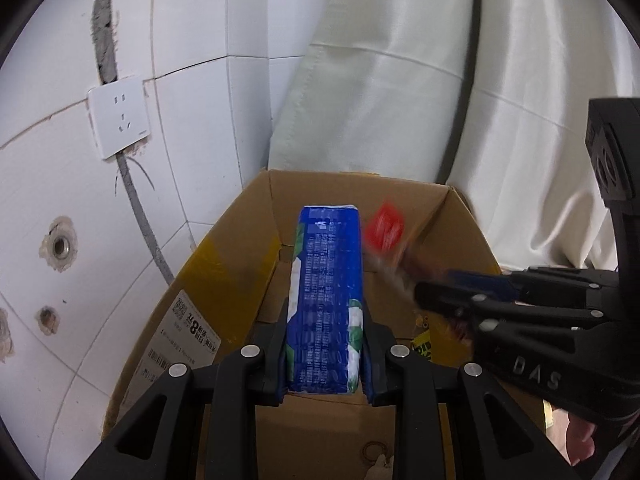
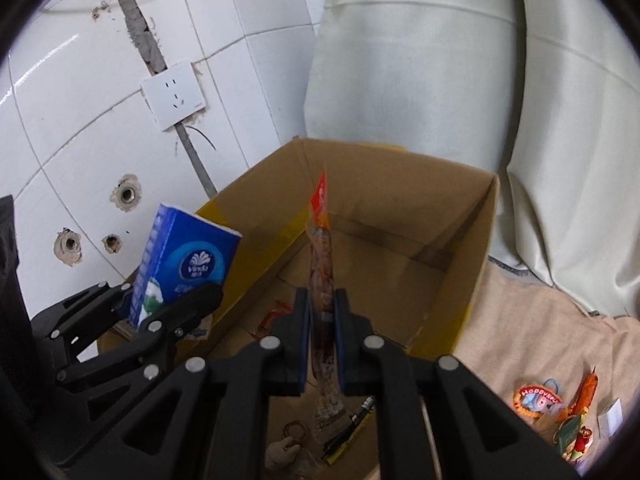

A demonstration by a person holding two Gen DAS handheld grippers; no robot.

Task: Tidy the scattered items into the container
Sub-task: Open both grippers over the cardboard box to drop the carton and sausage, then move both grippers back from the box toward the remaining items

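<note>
Your left gripper (image 1: 326,354) was clamped on the blue tissue pack (image 1: 328,296), held over the open cardboard box (image 2: 476,272). Your right gripper (image 2: 322,316) pinched a thin snack packet (image 2: 322,264) above the box floor, where a pen (image 2: 352,424) already lay. 2 badges (image 2: 536,400) sat on the beige cloth (image 2: 520,320) beside it.

Both wrist-mounted, angled steeply down, close above the open cardboard box (image 1: 240,280). Left view from 9 o'clock, right from 3. Shared: box, tiled wall (image 2: 80,128), socket (image 1: 119,122), curtain (image 2: 400,80).
</note>
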